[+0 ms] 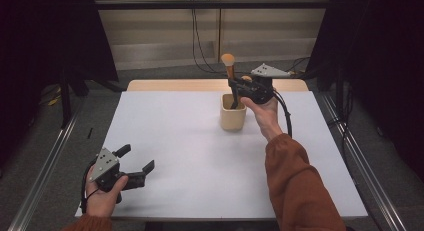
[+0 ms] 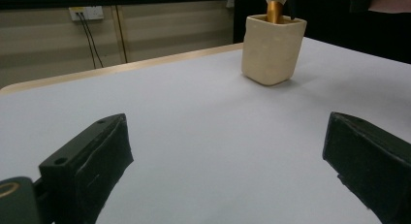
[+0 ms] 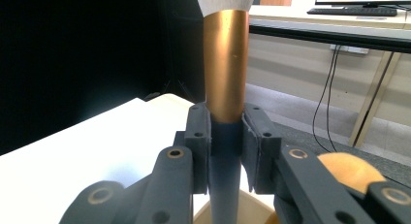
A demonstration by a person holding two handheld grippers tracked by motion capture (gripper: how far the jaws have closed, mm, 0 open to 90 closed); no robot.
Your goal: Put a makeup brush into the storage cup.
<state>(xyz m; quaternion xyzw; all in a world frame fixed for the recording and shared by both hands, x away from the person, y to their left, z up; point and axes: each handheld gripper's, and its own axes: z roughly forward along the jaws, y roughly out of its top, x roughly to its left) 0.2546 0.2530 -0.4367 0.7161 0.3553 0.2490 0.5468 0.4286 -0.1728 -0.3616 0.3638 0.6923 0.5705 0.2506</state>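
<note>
A cream square cup (image 1: 233, 116) stands on the white table towards the far right; the left gripper view shows the cup (image 2: 273, 52) ahead. A brush (image 1: 229, 66) with a pale head, copper ferrule (image 3: 226, 64) and dark handle stands upright with its lower end inside the cup. My right gripper (image 1: 233, 87) is shut on the dark handle just below the ferrule, above the cup, and its jaws (image 3: 226, 136) pinch the handle from both sides. My left gripper (image 1: 137, 158) rests open near the table's front left corner, nothing between its fingers (image 2: 92, 161).
A round orange-tan object (image 3: 349, 173) sits beside the right gripper, at the cup's far side (image 1: 246, 79); what it is I cannot tell. The table (image 1: 190, 156) has a wooden strip along its far edge. Cables hang down the back wall (image 1: 197, 36).
</note>
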